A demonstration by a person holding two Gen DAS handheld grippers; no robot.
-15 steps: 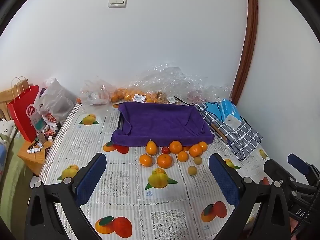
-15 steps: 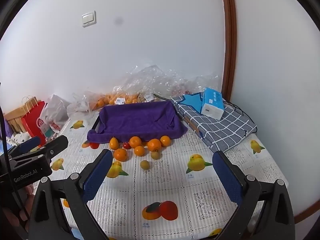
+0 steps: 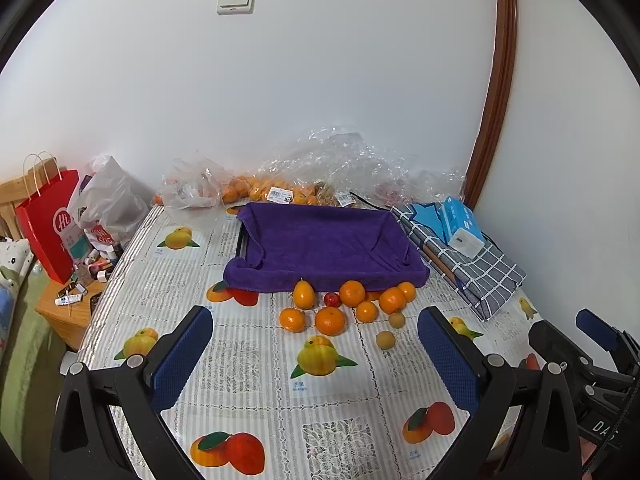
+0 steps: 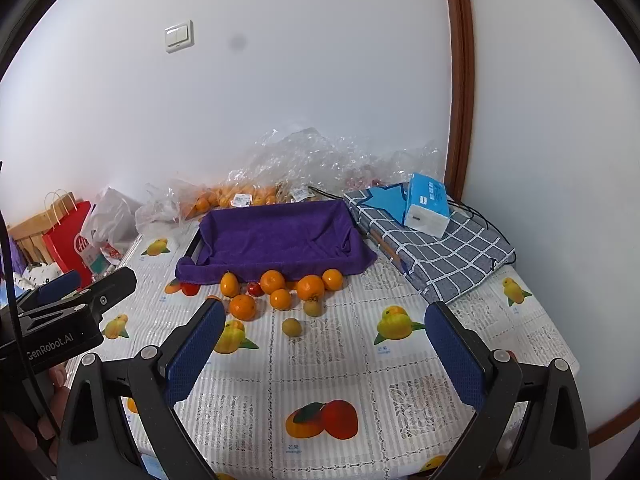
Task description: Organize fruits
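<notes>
A wide stretch of the fruit-print tablecloth (image 3: 248, 364) is being left bare in front of both tools, while the far side is being crowded by crinkly plastic bags (image 3: 344, 168) along the wall and the right side by a folded checked cloth (image 4: 448, 256) reaching toward the table edge. The fruits (image 3: 344, 304) are being kept in a loose cluster on the cloth, right against the front edge of the purple towel-lined tray (image 3: 324, 244), with two small brownish ones sitting a bit nearer. The left gripper (image 3: 316, 356) is being held wide apart, nothing between its blue pads and nothing being touched; same deal for the right gripper (image 4: 324, 356), jaws spread and bare, hovering short of the pile. "GenRobot.AI" is being shown on the left tool's body in the right wrist view. A blue tissue box (image 4: 426, 204) is lying on the checked cloth, its print too small to be read, and a red paper bag (image 3: 48, 220) is standing off the left edge with a white logo that can't quite be made out.
</notes>
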